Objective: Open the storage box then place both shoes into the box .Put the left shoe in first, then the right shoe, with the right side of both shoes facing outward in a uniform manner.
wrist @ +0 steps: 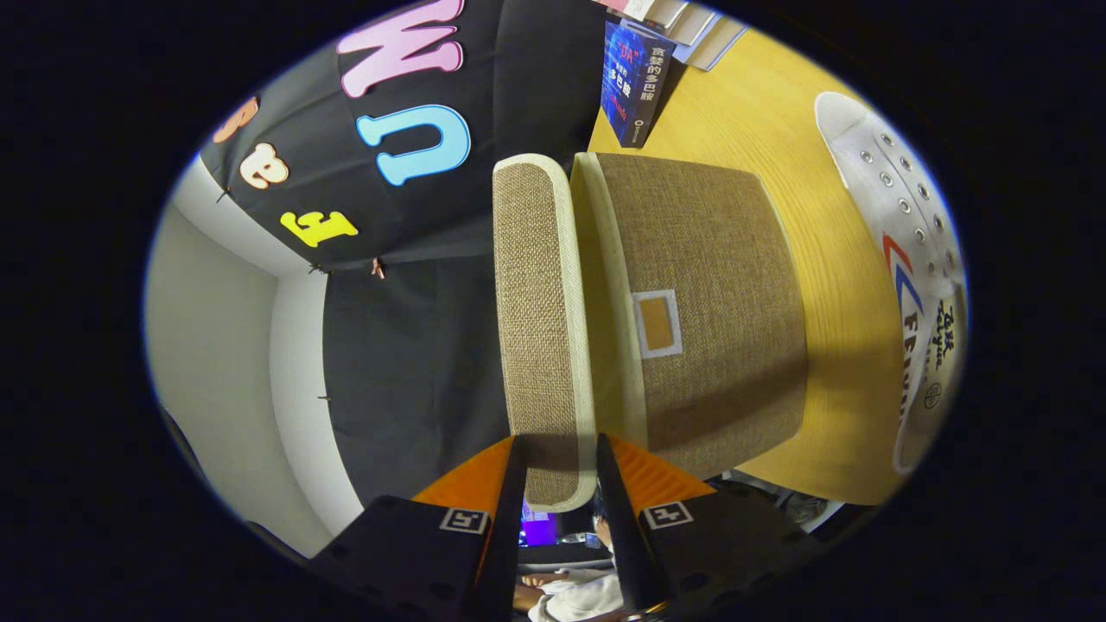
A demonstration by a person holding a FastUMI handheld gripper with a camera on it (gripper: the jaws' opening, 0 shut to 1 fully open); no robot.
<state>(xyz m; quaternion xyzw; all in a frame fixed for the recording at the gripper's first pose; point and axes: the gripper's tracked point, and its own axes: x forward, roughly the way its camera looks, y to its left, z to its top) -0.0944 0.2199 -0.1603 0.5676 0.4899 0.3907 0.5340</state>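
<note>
The view is rolled on its side. A brown woven storage box [717, 345] with a cream rim and a small label window stands on the yellow wooden table [778, 130]. Its lid [536, 294], of the same fabric with a cream border, is raised off the box's opening and leaves a narrow gap. My gripper [559, 449] is shut on the lid's near edge, one finger on each face. A white canvas shoe [907, 242] with metal eyelets and red and blue stripes lies on the table beyond the box's far side.
A dark blue book [635, 82] stands on the table behind the box, with a few more books beside it. The black booth cloth and a pale wall lie past the lid. A person's sleeve [575, 596] shows behind the fingers.
</note>
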